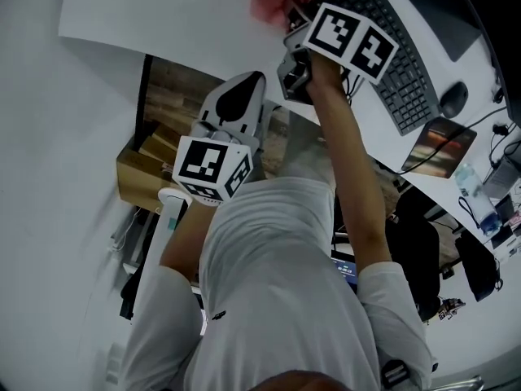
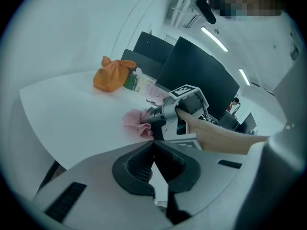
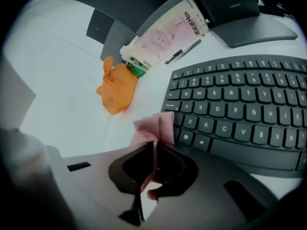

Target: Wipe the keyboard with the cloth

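The right gripper (image 3: 154,152) pinches the pink cloth (image 3: 154,126) just at the left end of the dark keyboard (image 3: 240,111), on a white desk (image 3: 62,90) near an orange bag (image 3: 116,91). The left gripper (image 2: 154,153) hangs beyond the desk's edge, its jaws pressed together on nothing. Dark monitors (image 2: 196,73) stand behind.
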